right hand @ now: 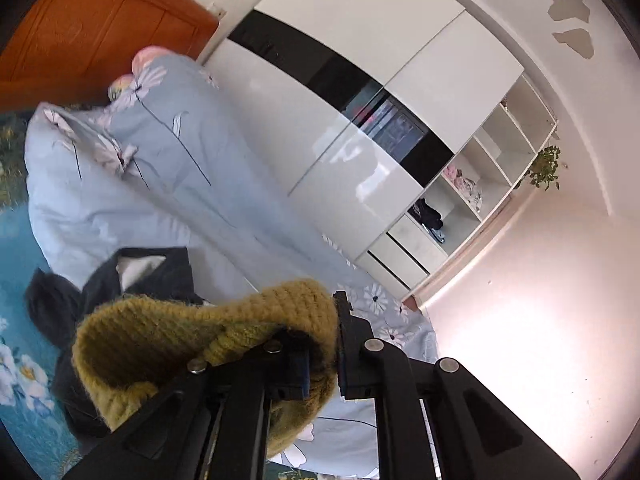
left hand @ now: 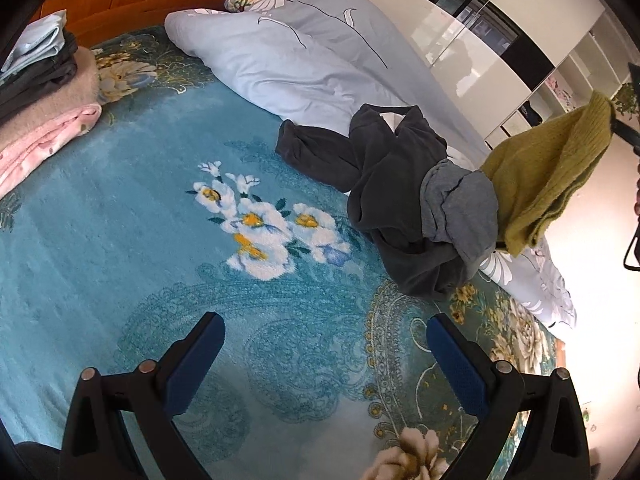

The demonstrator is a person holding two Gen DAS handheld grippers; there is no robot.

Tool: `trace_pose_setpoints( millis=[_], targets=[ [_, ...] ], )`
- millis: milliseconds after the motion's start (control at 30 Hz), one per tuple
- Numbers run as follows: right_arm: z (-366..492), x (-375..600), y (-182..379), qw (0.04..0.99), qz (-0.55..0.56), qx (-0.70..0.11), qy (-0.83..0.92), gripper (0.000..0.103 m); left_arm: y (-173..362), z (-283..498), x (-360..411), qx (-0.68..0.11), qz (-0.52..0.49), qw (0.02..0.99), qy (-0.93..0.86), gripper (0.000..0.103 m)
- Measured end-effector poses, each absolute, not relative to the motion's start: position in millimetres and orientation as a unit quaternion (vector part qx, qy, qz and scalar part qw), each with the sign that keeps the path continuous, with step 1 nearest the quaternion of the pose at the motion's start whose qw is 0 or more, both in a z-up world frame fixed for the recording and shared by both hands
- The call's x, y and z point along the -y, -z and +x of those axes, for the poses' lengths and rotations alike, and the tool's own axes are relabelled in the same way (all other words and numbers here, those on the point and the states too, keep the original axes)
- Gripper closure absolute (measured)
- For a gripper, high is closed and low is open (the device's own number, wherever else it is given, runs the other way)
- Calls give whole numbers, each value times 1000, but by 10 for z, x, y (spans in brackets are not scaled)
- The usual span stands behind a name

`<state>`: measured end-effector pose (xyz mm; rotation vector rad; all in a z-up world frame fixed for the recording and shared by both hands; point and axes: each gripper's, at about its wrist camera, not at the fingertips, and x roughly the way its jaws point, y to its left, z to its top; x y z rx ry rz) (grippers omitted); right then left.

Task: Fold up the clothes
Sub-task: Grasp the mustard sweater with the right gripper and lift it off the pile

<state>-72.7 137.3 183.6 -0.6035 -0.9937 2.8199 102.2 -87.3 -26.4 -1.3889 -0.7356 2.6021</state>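
Note:
My right gripper is shut on an olive-green knitted sweater and holds it lifted above the bed. In the left wrist view the sweater hangs at the far right over a heap of a dark grey garment and a lighter grey one. My left gripper is open and empty, low over the teal flowered blanket, well short of the heap.
A stack of folded clothes lies at the back left of the bed. A pale blue flowered duvet runs along the far side. A white wardrobe with open shelves stands beyond the bed. A wooden headboard is at the back.

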Motion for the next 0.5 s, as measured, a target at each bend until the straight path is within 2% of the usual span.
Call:
trace_pose_setpoints(
  millis=[267,400,500],
  targets=[
    [-137,-685,-2634,-122,-133,219,-959,93,-288,1325,1530,284,-367,-12,-886,1],
    [153,-727,-3103,-166,-102,162,-967,93,-683,1540,1949,290,-313,-46,-903,1],
    [180,-1029,-3117,-172,-131,107,-970,93,-819,1656,2137,295,-293,-58,-908,1]
  ],
)
